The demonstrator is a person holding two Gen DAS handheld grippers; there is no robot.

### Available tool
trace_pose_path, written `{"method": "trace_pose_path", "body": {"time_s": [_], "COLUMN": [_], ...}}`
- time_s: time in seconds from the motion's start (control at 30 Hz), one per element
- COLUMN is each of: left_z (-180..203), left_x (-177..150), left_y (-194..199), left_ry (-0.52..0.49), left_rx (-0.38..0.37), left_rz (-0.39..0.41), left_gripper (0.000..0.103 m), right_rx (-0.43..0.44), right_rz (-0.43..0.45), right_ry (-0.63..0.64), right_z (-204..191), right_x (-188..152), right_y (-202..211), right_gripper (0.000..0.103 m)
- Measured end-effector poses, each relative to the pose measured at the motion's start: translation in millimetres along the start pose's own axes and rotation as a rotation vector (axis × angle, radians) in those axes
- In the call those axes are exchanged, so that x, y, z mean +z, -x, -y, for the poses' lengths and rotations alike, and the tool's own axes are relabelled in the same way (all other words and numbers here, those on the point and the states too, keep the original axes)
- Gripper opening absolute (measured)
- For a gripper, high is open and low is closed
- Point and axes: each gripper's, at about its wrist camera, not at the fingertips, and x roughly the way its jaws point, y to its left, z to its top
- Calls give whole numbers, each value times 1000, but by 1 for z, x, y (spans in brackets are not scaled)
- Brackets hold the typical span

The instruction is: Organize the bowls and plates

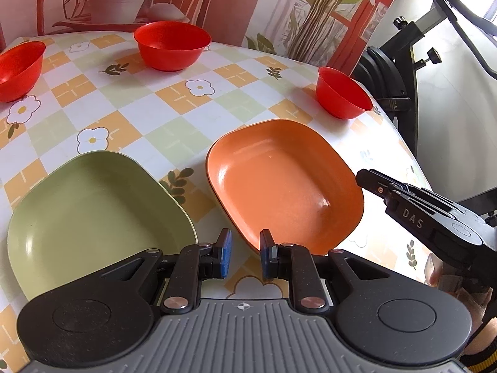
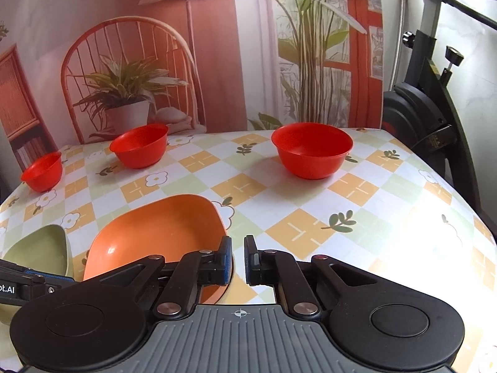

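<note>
black right gripper (image 1: 362,177) reads "das", seemingly empty; left gripper (image 1: 245,256) narrowly parted, holding nothing.

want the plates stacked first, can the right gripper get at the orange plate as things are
Probably yes. The right gripper hangs open at the near right edge of the orange plate, its left finger already over the rim. Nothing lies between them; the green plate sits apart to the left.

Checked tablecloth (image 2: 357,186) — exercise bike (image 2: 435,118).
</note>
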Motion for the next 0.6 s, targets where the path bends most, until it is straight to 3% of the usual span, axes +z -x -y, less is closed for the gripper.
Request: {"method": "trace_pose_path", "body": {"time_s": [0.6], "left_z": [-1], "left_x": [0], "left_y": [-1], "left_ry": [4], "left_rx": [0], "left_rz": [-4], "left_gripper": [20], "right_rx": [-4], "right_rz": [-31], "right_ry": [-26], "right_z": [0], "right_x": [-13], "right_y": [0], "right_gripper": [4]}}
